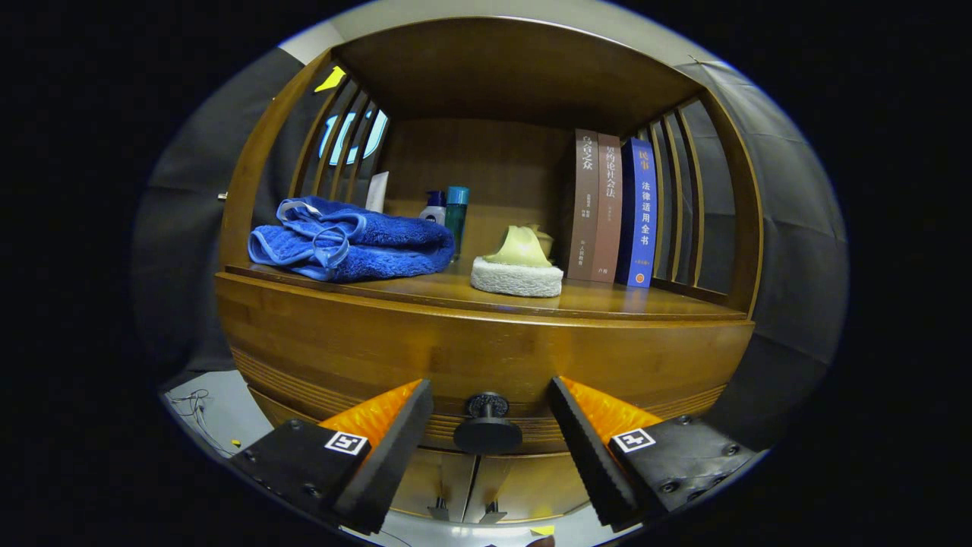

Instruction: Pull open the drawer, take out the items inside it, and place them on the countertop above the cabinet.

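Drawer closed; knob lined up between the spread fingers.

The gripper (487, 437) is held level and square to the cabinet front, fingers wide apart, gripping nothing. The drawer (486, 357) is seen shut, its black knob (487, 425) centred in the gap, untouched by either finger. No step is judged done: pulling, emptying and placing are all left. The countertop (623, 300) already carries a blue towel (353, 239), a sponge (516, 275), bottles and books.
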